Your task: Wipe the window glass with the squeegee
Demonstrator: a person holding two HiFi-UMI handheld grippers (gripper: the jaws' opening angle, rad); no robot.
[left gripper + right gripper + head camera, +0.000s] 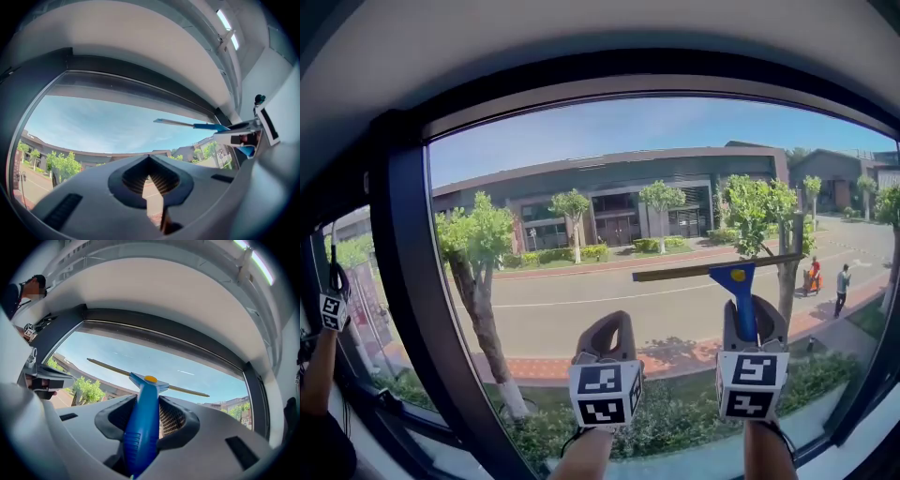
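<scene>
My right gripper is clamped on the squeegee, blade at the window glass toward its lower right corner, my left gripper closed on nothing; tilting my wrist could lift one blade end and streak.

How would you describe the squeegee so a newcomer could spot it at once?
Start at the large window, lower right. The squeegee stands there in the right claw. Only it has a blue handle and long thin blade.

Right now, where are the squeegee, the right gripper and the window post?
squeegee (739,278): head view, blue head under the blade
right gripper (753,307): head view, midway between its fingertips
window post (412,281): head view, middle of the dark upright
</scene>
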